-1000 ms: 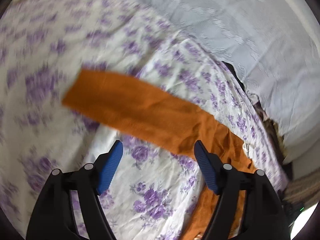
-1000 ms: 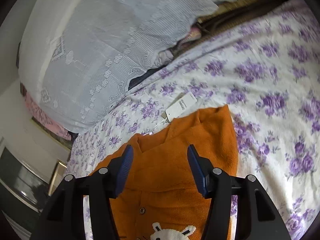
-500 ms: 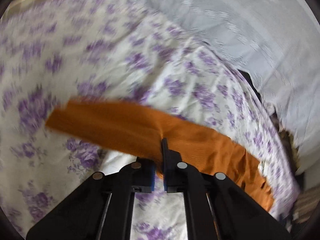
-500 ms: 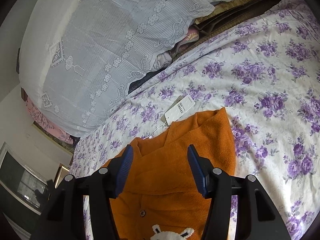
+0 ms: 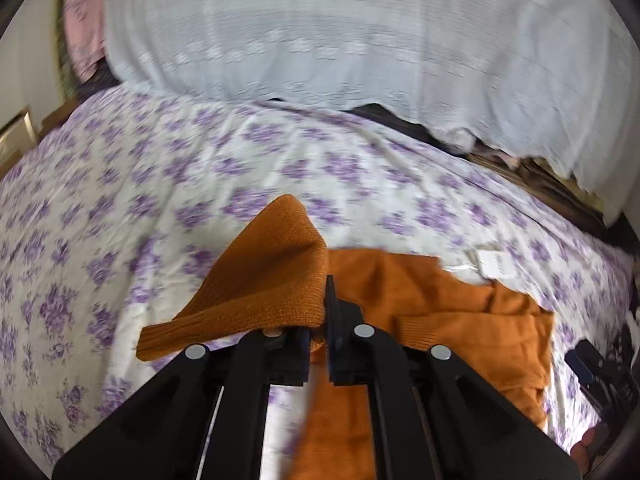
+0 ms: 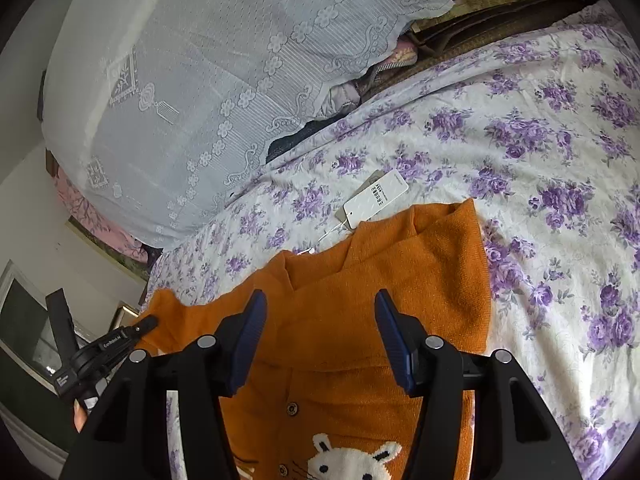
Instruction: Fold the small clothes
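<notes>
Left claw (image 5: 318, 320) clenched on sweater (image 6: 360, 320) sleeve (image 5: 264, 276); right claw (image 6: 318, 336) released, paper tag (image 6: 376, 198) beyond.

Orange knit cardigan (image 6: 384, 320), white rabbit motif, buttoned, sleeve (image 5: 264, 280) lifted
</notes>
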Demonstrator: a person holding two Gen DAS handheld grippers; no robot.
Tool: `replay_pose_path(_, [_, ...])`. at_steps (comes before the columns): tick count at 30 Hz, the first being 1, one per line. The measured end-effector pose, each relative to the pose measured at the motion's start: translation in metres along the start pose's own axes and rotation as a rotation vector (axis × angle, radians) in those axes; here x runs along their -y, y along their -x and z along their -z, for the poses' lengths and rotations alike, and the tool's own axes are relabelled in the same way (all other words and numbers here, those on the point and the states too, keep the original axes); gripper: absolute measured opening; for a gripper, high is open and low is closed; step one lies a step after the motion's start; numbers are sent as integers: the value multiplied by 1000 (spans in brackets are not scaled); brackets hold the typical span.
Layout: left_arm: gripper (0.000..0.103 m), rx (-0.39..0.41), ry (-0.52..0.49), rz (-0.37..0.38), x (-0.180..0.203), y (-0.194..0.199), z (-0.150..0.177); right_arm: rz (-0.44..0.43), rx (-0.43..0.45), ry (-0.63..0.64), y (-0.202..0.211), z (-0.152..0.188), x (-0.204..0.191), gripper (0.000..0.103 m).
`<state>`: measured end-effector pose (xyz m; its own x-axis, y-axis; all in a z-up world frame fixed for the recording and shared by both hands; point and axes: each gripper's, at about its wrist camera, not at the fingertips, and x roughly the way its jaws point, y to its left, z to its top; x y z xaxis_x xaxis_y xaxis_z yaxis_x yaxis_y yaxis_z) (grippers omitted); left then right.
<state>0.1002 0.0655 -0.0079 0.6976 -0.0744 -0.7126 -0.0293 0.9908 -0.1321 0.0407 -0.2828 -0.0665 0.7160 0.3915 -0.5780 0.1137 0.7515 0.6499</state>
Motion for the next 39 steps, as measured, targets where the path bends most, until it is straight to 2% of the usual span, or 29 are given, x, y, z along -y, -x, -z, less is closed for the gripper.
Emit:
replay_pose_path(9, [4,-17,-148,41,84,-4,15,-40,49,-58,25,-17,12,57])
replay_pose_path(19, [4,-101,-285,67,162,-40,55,-63,90,-136,41,-31,35,57])
replay_pose_path(22, [8,-163,-344,65,181,-60,77,-63,95,-146,42,-33,39,57])
replay_pose_path(23, [17,-174,-359,63,184,-63,83,-61,97,-149,42,-34,40,57])
replay_pose_path(25, [53,-190,-408,64,191,-65,99,-56,98,-153,41,-34,42,57])
replay_pose_path(27, [68,-155,-458,54,195,-54,106,-49,98,-153,40,-35,43,57])
replay_pose_path(29, [77,-114,-484,83,188,-36,106,-37,98,-152,38,-35,45,57])
replay_pose_path(31, [93,-76,-457,90,168,-17,97,-23,96,-148,36,-34,46,57])
replay_pose_path(36, [98,12,-307,11,94,8,59,17,70,-70,23,-26,32,57])
replay_pose_path(39, [98,-2,-168,-111,43,-5,36,34,32,43,8,-12,5,57])
